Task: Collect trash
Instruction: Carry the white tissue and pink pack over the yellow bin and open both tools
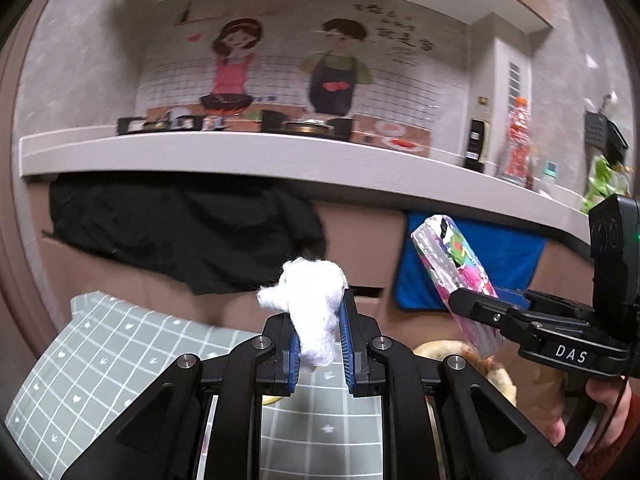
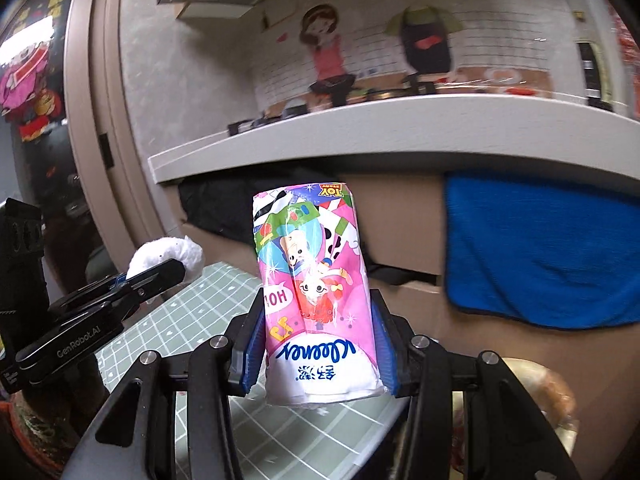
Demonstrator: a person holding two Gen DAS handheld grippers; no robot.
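I hold a tissue wad point(image 1: 316, 304), soft, near weightless and easily torn, clenched mid-body in the left gripper point(image 1: 320, 344) above the mat point(image 1: 120, 356). The right gripper point(image 2: 318, 354) clamps the tissue pack point(image 2: 316, 284) across its lower half. I judge its film slippery and compressible, so the grip must stay low and square.
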